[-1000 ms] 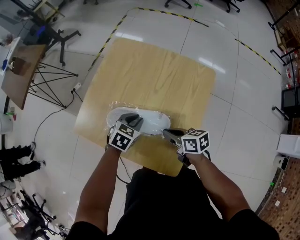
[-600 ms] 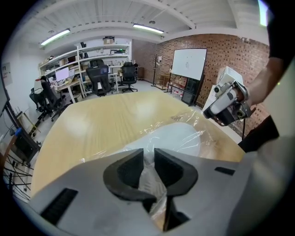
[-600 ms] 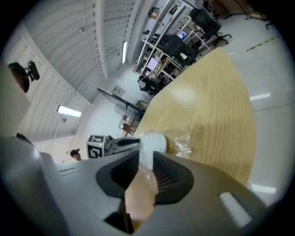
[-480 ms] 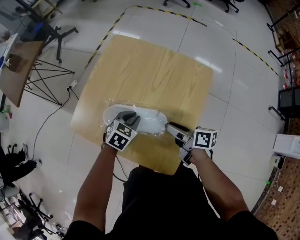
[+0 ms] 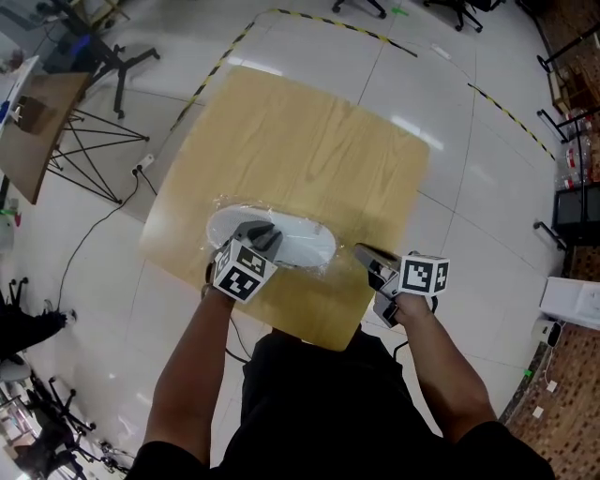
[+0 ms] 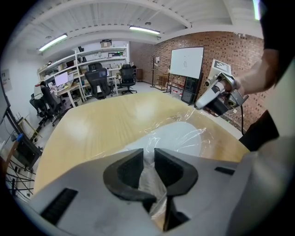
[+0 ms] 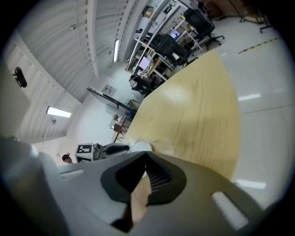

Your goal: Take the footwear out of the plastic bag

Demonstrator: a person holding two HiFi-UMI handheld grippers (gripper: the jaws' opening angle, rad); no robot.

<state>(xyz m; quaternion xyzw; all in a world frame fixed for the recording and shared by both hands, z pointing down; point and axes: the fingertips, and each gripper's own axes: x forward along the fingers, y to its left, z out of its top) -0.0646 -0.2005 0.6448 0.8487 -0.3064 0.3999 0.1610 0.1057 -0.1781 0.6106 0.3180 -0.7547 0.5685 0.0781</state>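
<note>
A white shoe (image 5: 286,244) lies inside a clear plastic bag (image 5: 225,208) near the front edge of the wooden table (image 5: 309,131). My left gripper (image 5: 265,234) is over the bag's left part and is shut on a fold of the bag film (image 6: 150,173), which bunches between its pads. In the left gripper view the shoe (image 6: 182,136) shows pale under the wrinkled film. My right gripper (image 5: 362,251) is shut with nothing in it, a short way right of the bag's end, at the table's front right edge. From the right gripper view, its closed tips (image 7: 146,155) point toward the shoe (image 7: 140,146).
The table's far half is bare wood. A smaller wooden table (image 5: 37,131) on black legs and a floor cable (image 5: 103,230) lie to the left. Yellow-black floor tape (image 5: 328,23) runs behind the table. Office chairs and shelves (image 6: 99,73) stand further back.
My right gripper has drawn away to the right from the bag's end. The left gripper and the bag have stayed almost in place.
</note>
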